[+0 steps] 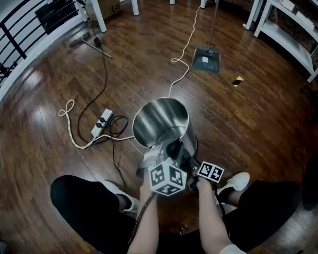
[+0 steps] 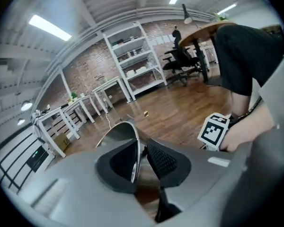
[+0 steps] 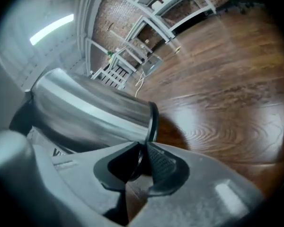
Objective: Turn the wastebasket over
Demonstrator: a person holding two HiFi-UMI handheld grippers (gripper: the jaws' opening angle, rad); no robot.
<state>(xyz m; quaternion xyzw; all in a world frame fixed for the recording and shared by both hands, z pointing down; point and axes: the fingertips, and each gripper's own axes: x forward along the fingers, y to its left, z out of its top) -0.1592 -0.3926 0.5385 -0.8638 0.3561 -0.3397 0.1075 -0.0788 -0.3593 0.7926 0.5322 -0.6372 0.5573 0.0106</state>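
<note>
The wastebasket [image 1: 161, 121] is a shiny steel cylinder that stands tilted on the wooden floor, with its open mouth facing up toward me. My left gripper [image 1: 164, 148] is shut on the near part of its top rim. In the left gripper view the thin metal edge of the wastebasket [image 2: 117, 132] sits pinched between the black pads of the left gripper [image 2: 141, 160]. My right gripper [image 1: 191, 163] is shut lower on the basket's right side. In the right gripper view the right gripper [image 3: 144, 162] clamps the black-edged end rim of the wastebasket [image 3: 94, 109].
A power strip [image 1: 102, 122] and a white cable [image 1: 69, 126] lie left of the basket. A dustpan [image 1: 206, 60] stands farther back and a broom [image 1: 89, 40] at the back left. Shelving [image 1: 297, 30] lines the right wall, a railing [image 1: 10, 41] the left. My shoes [image 1: 237, 182] flank the basket.
</note>
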